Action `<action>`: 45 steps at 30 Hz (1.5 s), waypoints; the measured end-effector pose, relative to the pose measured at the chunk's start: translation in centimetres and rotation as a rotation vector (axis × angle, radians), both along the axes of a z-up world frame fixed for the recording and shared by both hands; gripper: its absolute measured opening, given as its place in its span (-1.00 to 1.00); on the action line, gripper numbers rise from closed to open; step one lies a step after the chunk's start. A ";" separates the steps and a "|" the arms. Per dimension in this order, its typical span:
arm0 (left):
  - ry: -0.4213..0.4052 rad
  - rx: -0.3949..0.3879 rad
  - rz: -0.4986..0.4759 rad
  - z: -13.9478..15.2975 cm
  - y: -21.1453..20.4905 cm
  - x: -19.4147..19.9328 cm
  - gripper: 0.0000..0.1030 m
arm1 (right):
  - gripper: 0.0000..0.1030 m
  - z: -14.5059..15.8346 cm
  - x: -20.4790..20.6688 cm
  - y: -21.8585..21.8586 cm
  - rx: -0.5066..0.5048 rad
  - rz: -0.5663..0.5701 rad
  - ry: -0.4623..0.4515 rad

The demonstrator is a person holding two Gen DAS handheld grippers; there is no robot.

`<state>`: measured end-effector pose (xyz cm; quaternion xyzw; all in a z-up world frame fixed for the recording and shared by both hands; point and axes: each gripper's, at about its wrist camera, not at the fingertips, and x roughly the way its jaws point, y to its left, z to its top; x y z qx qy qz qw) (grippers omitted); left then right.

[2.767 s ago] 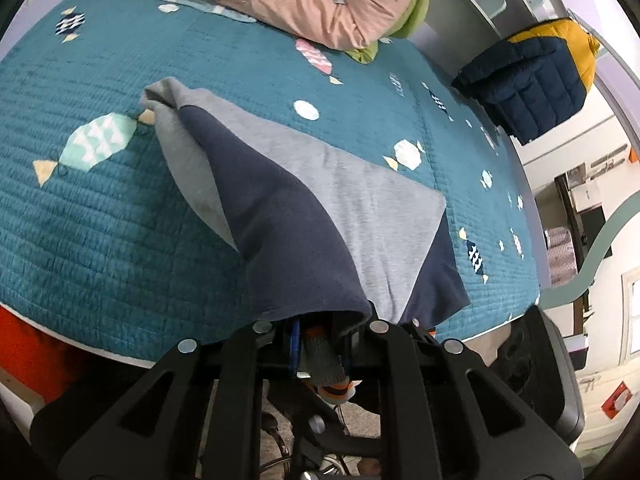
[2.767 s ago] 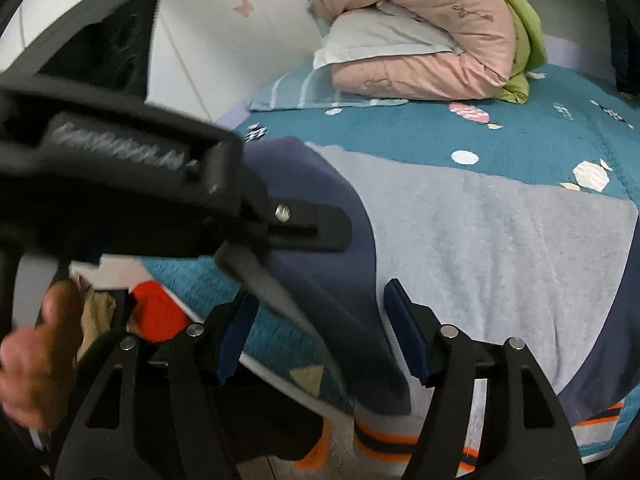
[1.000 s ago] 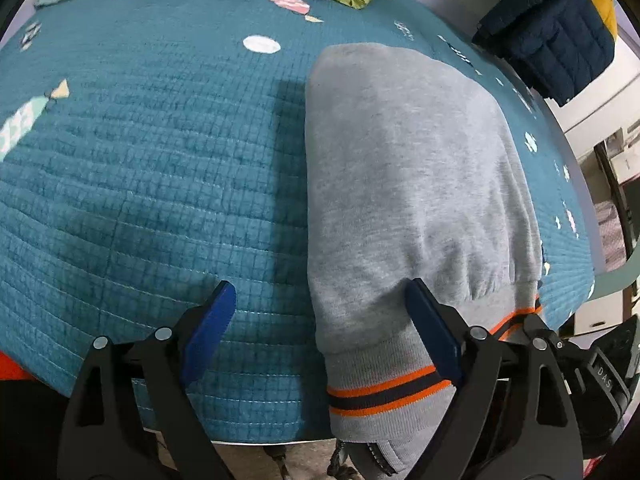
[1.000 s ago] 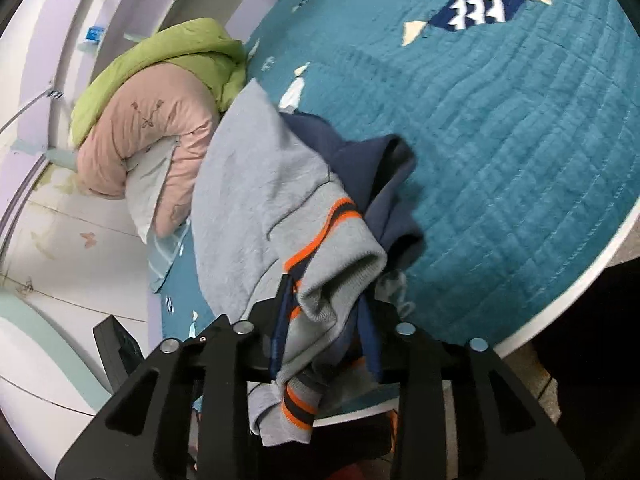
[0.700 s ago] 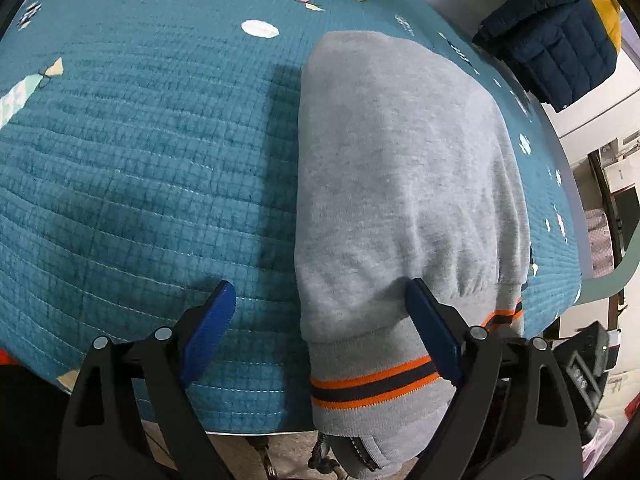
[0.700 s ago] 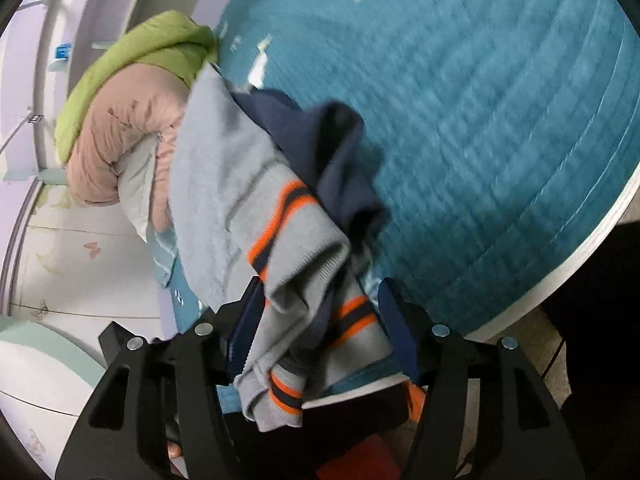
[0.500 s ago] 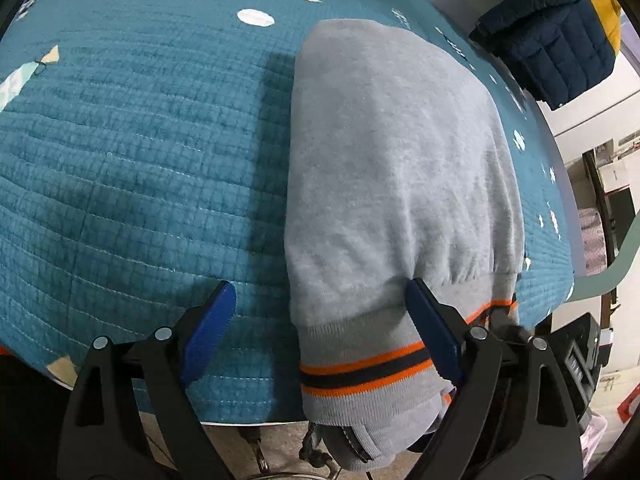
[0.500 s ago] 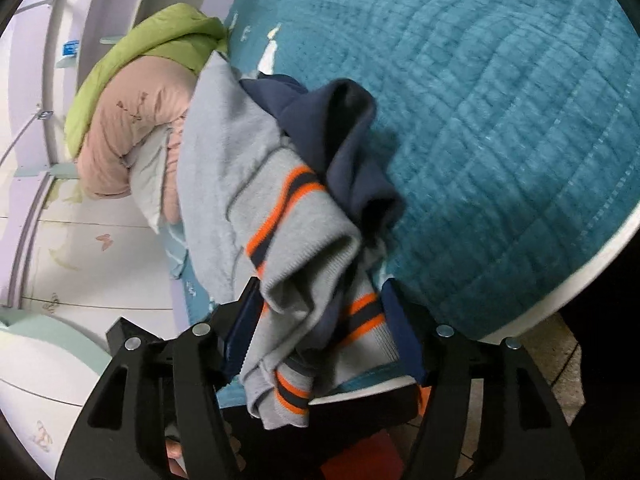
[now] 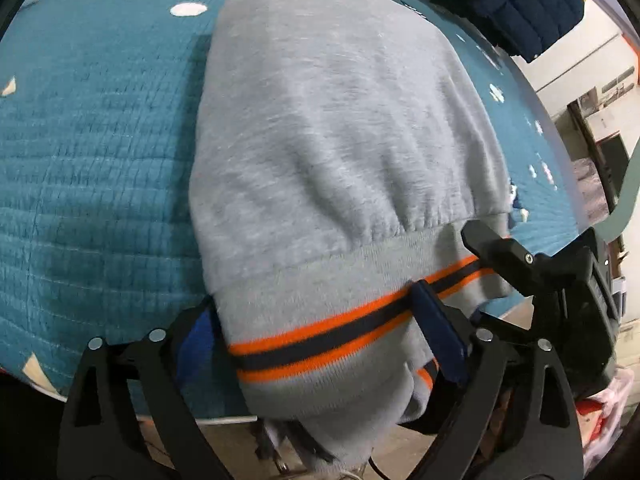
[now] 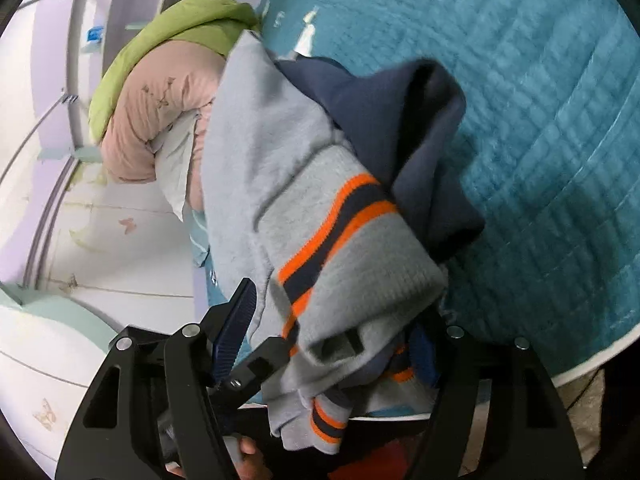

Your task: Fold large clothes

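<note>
Left gripper (image 9: 316,332) and right gripper (image 10: 332,320): jaws apart, both just widening.

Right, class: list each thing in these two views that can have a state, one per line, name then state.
Sweatshirt: folded lengthwise on the bed, striped hem bunched and hanging over the edge.
Left gripper: open, jaws either side of the hem.
Right gripper: open, jaws have just been opening, bunched hem between them.
Bedspread: spread flat.
Pink and green bedding: rolled up at the head of the bed.
</note>
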<state>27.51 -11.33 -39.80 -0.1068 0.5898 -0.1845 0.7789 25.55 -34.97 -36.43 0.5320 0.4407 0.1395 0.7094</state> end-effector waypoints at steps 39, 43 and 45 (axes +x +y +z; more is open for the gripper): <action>-0.456 0.090 0.152 19.9 21.8 7.2 -0.41 | -0.58 16.0 12.1 24.3 -0.249 0.408 -0.559; -0.466 0.132 0.203 19.7 28.1 9.9 -0.41 | -0.58 14.6 15.7 30.9 -0.217 0.445 -0.583; -0.473 0.153 0.216 18.9 31.1 11.1 -0.41 | -0.58 14.1 17.3 34.0 -0.214 0.458 -0.589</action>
